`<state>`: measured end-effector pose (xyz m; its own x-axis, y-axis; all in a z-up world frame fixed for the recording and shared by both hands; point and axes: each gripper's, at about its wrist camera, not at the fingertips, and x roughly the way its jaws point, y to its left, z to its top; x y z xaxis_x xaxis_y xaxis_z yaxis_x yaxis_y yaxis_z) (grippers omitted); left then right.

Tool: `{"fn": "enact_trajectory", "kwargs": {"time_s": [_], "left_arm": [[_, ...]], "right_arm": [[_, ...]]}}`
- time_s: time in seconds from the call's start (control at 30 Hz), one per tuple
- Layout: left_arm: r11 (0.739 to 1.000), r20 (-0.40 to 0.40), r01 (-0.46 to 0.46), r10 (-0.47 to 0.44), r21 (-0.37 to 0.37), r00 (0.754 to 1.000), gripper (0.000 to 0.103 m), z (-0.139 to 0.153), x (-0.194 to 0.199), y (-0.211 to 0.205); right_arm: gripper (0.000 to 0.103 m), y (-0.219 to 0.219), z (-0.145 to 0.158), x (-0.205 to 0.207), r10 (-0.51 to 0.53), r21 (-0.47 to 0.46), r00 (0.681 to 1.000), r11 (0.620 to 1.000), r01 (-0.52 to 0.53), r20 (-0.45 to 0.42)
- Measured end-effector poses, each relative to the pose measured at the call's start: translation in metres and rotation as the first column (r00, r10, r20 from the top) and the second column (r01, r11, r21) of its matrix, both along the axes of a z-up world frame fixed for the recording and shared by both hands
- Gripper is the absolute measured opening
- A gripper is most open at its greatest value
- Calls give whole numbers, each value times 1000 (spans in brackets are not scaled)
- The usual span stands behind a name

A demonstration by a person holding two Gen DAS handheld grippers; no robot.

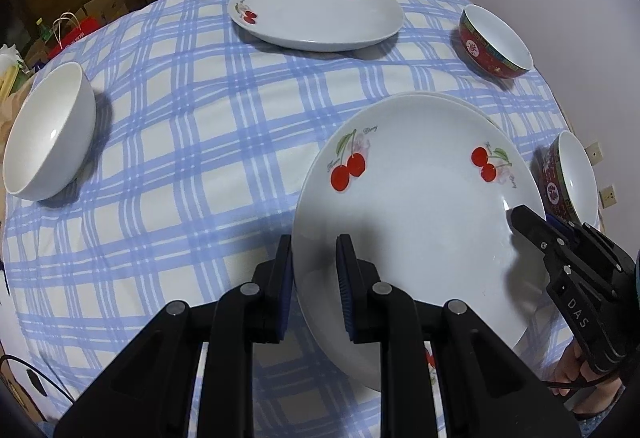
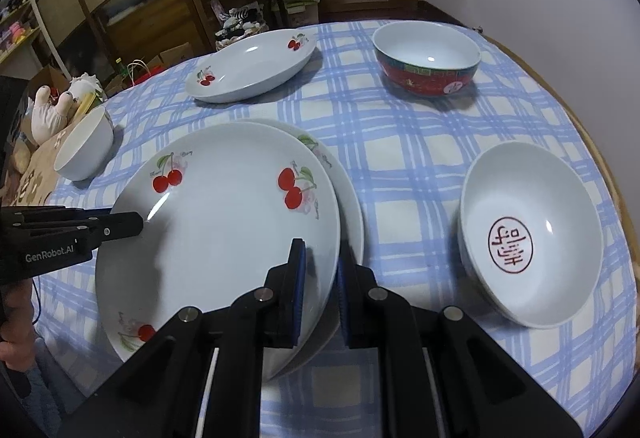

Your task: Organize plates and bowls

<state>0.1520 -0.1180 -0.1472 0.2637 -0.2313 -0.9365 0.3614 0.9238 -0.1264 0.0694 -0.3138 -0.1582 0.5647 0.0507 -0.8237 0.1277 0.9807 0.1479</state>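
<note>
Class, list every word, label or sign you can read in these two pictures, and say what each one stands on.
"DAS": on the right hand-held gripper.
"GenRobot.AI": on the left hand-held gripper.
Red seal character inside the near red bowl: visible, not readable to me.
Small script beside the cherries on the held plate: too small to read.

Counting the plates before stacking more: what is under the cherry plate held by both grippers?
Under the held cherry plate lies a second plate; only its right rim shows, the rest is covered.

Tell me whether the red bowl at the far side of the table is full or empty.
Empty. The right wrist view looks into the red bowl and shows only its bare white inside with a glint of light.
</note>
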Motion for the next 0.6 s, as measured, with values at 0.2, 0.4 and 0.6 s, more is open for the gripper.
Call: {"fn": "enact_trajectory", "kwargs": {"time_s": [0.2,0.4,0.6], "left_arm": [[1000,14,5,-5,17,1000,20,-2,3,-3],[1000,10,-1,1,13,1000,20,-5,7,-5],[1000,-8,8,-8,11,1000,20,-9,9,-7]], "right_arm": [[16,-2,-1,3,-4,0,1000,1000,4,13],[16,-4,0,4,-15,15,1000,1000,15,22],[16,-3,4,3,-33,-11,998,999,34,45]]}}
